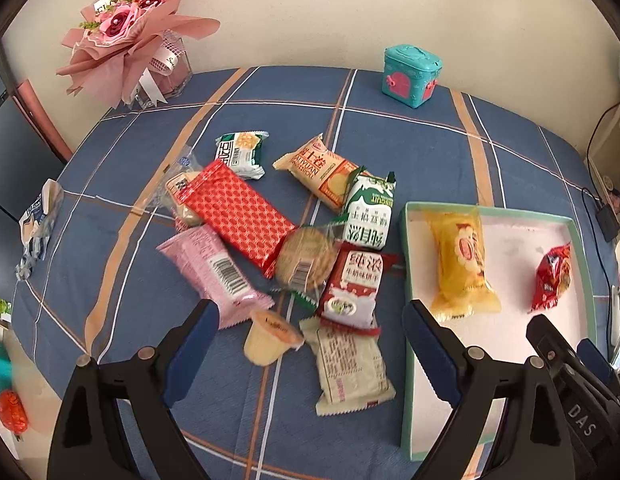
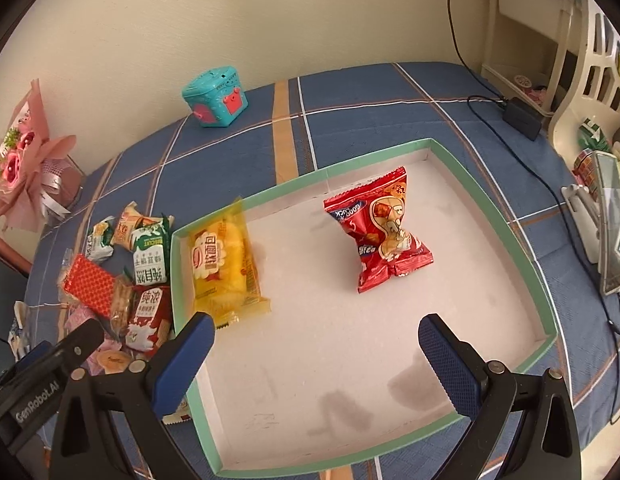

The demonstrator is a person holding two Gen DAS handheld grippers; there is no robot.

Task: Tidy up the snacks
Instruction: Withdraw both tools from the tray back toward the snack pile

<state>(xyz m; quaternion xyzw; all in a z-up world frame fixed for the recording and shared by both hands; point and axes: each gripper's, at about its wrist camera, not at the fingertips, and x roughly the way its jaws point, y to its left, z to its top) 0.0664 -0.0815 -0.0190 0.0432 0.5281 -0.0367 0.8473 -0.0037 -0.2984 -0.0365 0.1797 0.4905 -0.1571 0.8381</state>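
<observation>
A pile of wrapped snacks lies on the blue plaid cloth, among them a red checked packet (image 1: 238, 212), a pink packet (image 1: 214, 272), a jelly cup (image 1: 270, 338) and a cream packet (image 1: 350, 368). My left gripper (image 1: 310, 320) hangs open above the jelly cup and cream packet, holding nothing. To the right stands a mint-rimmed white tray (image 2: 490, 208) with a yellow bread packet (image 2: 224, 264) at its left side and a red snack bag (image 2: 382, 232) toward the back. My right gripper (image 2: 316, 324) is open and empty over the tray's front half.
A teal toy box (image 1: 412, 74) and a pink bouquet (image 1: 126, 32) stand at the back by the wall. A black adapter (image 2: 522, 118) with its cable runs along the tray's right side. A phone on a stand (image 2: 610, 232) is at the right edge, a crumpled wrapper (image 1: 38, 224) at the left.
</observation>
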